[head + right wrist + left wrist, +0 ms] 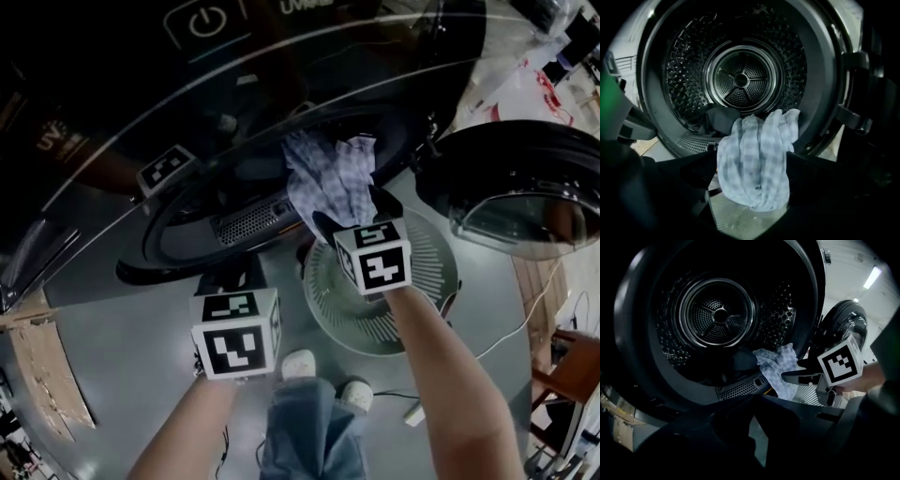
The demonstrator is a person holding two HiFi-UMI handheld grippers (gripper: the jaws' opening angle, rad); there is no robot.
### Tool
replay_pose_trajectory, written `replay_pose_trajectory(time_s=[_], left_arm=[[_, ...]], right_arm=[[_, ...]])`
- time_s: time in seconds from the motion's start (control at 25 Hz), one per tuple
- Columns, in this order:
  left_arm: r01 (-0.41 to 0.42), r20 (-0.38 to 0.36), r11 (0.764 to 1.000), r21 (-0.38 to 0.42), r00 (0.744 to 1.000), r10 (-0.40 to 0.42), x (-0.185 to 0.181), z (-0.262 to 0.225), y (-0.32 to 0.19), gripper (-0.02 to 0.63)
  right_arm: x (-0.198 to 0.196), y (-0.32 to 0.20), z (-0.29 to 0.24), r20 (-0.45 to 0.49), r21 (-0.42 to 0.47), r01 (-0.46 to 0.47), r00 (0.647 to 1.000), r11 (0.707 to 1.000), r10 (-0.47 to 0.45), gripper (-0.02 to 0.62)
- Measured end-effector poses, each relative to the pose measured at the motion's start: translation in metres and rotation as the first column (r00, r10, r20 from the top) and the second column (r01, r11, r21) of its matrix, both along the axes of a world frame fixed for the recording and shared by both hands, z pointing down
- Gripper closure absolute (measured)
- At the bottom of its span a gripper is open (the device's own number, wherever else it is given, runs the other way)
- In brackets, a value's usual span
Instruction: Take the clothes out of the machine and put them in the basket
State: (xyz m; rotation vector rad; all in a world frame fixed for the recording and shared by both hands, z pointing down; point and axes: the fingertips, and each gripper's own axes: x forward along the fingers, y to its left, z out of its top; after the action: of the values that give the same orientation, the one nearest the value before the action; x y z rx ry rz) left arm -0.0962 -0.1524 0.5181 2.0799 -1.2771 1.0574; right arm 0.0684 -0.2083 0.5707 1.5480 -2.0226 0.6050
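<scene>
1 washer (642,380) w/ 1 open door (525,178), 1 white basket (433,281). 1 left gripper (242,272) + 1 right gripper (354,212) = 2 total. Clothes: 1 checked cloth (754,159), 1 dark garment (723,120) in drum; also 2 shoes (300,364)

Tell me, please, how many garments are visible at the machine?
2: a checked cloth hanging out of the drum's opening, and a dark garment inside behind it. More may be hidden.

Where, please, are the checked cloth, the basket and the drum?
checked cloth (754,164), right gripper view, middle of the bunched fabric.
basket (436,264), head view, its ribbed wall.
drum (740,80), right gripper view, hub of its back wall.
</scene>
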Motion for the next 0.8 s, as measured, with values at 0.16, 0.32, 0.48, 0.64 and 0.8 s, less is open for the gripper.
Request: replay_pose_trajectory(time_s=[0.16,0.32,0.48,0.64,0.8], left_arm=[[-0.001,-0.004,1.000,-0.029,1.000,0.001,0.004,0.006,-0.006,0.601],[-0.034,0.019,0.999,-0.038,0.999,0.035,0.004,0.012,-0.011,0.601],[-0.024,0.025,0.999,-0.043,0.999,0.025,0.002,0.014,-0.014,0.601],[-0.022,0.023,0.999,-0.036,0.999,0.023,0.000,0.009,-0.016,0.601],[-0.017,0.026,0.999,-0.036,0.999,0.018,0.000,0.006,-0.012,0.601]], right_arm=[[0.002,-0.014,0.010,-0.041,0.001,-0.010,0.999,1.000,0.010,0.153],[-0.002,-0.019,0.015,-0.058,-0.009,-0.058,0.997,0.998,0.058,0.163],[0.005,-0.014,0.032,-0.176,-0.103,-0.088,0.982,0.991,0.069,0.315],[0.007,-0.006,0.030,-0.122,-0.186,-0.078,0.991,0.980,0.055,0.529],[0.003,-0.005,0.007,-0.099,-0.108,-0.012,0.995,0.994,0.001,0.537]])
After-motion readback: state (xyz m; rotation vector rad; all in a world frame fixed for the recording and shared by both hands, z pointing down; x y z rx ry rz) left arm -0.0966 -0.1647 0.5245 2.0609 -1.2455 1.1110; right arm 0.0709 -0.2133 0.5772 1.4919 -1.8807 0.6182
